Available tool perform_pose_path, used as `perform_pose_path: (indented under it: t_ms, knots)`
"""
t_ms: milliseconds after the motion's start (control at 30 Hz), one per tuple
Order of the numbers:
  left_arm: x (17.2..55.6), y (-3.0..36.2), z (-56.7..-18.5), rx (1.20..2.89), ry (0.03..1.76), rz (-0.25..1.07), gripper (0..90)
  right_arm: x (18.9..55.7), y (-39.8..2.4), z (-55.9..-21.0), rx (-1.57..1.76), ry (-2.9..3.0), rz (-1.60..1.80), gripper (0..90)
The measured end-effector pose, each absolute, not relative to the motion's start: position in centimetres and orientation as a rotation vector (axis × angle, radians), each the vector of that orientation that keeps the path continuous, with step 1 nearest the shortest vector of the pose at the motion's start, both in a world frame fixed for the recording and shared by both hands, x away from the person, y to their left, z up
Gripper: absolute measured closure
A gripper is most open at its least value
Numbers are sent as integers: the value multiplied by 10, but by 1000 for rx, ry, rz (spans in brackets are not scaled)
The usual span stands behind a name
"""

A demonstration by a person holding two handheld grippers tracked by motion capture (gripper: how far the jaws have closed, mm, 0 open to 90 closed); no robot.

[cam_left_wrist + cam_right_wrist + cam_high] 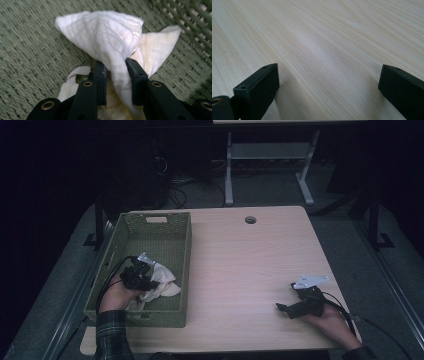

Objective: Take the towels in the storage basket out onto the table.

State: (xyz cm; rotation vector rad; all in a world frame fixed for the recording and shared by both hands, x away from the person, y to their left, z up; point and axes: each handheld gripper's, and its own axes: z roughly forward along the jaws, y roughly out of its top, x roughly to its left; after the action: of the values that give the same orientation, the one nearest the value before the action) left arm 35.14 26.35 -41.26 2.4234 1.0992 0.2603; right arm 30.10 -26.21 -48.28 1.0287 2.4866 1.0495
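The white cloth (105, 37) lies bunched on the floor of the green woven basket (125, 240), toward its near end, and a raised fold of it runs up between the black jaws of the left gripper (116, 66), which pinch it from both sides while the loose corners spread out beyond the fingertips. That gripper (134, 277) reaches into the basket from its near left corner. Well to the right of the basket, the right gripper (292, 309) rests low over the bare wooden table (240, 265), its jaws spread wide with nothing between them.
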Motion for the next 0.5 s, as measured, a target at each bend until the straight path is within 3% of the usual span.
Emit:
perform_pose_path:
  t_ms: [500]
  knots:
    - [347,273,-390,2240,1059,308,730,301,-262,-483,1029,2487,1050,29]
